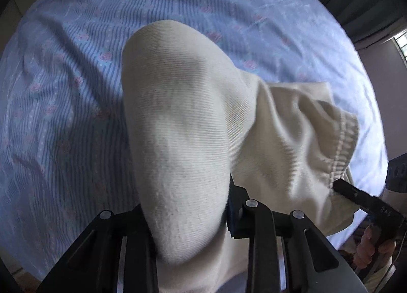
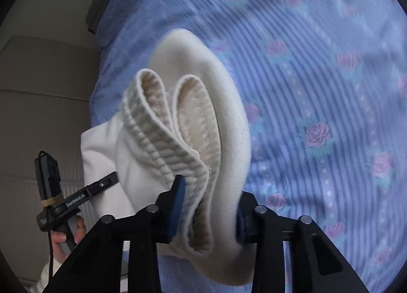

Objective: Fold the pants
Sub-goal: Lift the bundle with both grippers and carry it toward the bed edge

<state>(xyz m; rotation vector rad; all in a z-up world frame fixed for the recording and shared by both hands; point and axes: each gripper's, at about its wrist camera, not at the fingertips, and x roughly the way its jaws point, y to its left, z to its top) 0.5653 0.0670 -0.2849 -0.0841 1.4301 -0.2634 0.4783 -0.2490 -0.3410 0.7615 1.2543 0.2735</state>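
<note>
Cream knit pants [image 1: 178, 114] hang bunched above the bed, held up by both grippers. My left gripper [image 1: 189, 216] is shut on a thick rounded fold of the cloth, which fills the gap between its fingers. My right gripper [image 2: 209, 206] is shut on the ribbed elastic waistband [image 2: 162, 145], doubled into loops between its blue pads. In the left wrist view the right gripper [image 1: 351, 191] bites the waistband [image 1: 340, 145] at the lower right. The left gripper [image 2: 101, 186] shows in the right wrist view at the pants' left edge.
A blue striped bed sheet with pink roses [image 1: 63, 114] [image 2: 318, 89] spreads under everything. A person's hand [image 1: 366, 247] [image 2: 63, 239] grips each handle. A dark curtain [image 1: 368, 0] and a window stand beyond the bed's far corner. A beige wall [image 2: 38, 114] runs beside the bed.
</note>
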